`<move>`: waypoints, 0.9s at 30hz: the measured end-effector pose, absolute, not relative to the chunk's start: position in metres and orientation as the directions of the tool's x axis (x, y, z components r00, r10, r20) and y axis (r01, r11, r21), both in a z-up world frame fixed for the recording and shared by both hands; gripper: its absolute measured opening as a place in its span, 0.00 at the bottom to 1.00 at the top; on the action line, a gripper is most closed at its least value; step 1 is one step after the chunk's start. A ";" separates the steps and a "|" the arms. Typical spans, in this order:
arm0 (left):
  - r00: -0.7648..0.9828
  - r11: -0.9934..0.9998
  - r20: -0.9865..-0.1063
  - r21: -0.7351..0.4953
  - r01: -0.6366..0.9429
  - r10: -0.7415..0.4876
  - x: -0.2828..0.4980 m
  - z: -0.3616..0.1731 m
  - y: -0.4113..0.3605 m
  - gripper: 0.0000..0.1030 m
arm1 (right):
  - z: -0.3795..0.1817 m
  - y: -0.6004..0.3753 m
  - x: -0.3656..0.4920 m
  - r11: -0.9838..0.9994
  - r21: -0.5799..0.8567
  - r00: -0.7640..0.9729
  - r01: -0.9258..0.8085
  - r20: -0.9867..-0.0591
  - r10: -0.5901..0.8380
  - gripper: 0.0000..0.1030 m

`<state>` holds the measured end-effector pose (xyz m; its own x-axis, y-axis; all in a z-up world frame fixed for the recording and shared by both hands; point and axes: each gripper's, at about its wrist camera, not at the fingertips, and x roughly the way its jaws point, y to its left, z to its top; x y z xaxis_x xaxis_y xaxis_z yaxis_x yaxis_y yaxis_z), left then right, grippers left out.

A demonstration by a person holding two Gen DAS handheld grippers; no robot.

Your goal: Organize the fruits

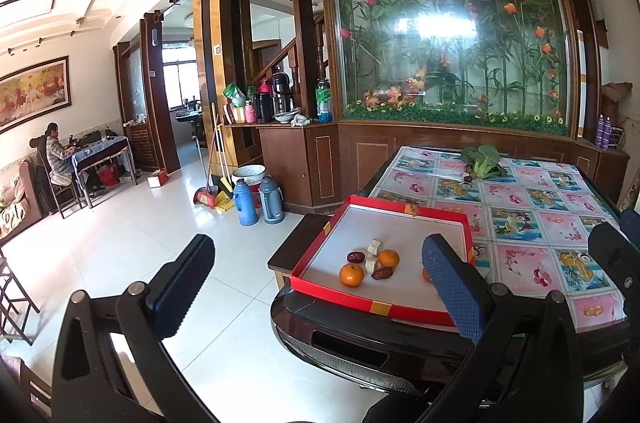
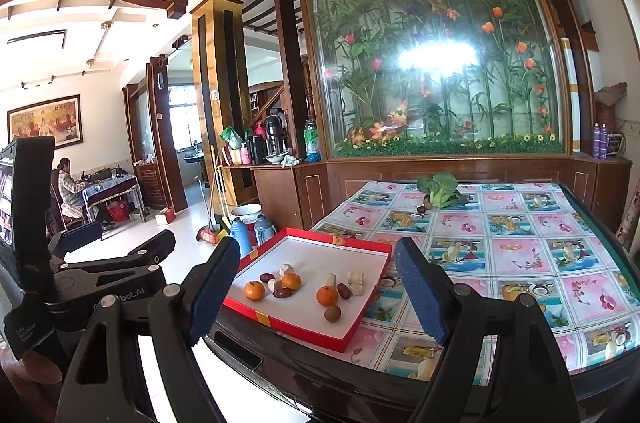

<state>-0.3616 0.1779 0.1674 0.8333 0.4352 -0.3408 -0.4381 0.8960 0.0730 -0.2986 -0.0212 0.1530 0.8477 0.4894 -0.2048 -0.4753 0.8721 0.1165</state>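
Fruits (image 2: 290, 280) lie in red tray (image 2: 276, 323) (grippers apart, empty).

The black left gripper (image 1: 316, 287) with blue ribbed pads has its jaws spread wide, nothing between them. The matching black right gripper (image 2: 320, 287) likewise stands wide apart and empty, aimed slightly downward.

Dark table (image 2: 304, 375) under patterned cloth (image 2: 520, 255), bearing red tray (image 2: 304, 333) and leafy greens (image 2: 438, 191)
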 end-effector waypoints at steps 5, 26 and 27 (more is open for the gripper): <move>0.842 0.904 -0.339 0.070 -0.422 0.420 -0.362 0.169 0.175 1.00 | 0.153 -0.021 -0.300 0.870 0.110 0.847 -0.481 -0.199 0.493 0.77; 0.851 0.912 -0.336 0.076 -0.403 0.404 -0.364 0.169 0.172 1.00 | 0.150 -0.016 -0.301 0.869 0.098 0.845 -0.486 -0.202 0.495 0.78; 0.851 0.912 -0.336 0.076 -0.403 0.404 -0.365 0.169 0.171 1.00 | 0.151 -0.016 -0.301 0.869 0.097 0.846 -0.485 -0.201 0.495 0.78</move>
<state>-0.3647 0.1713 0.1694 0.8507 0.4042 -0.3361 -0.4031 0.9120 0.0765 -0.3009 -0.0164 0.1505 0.8456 0.4945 -0.2011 -0.4853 0.8690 0.0966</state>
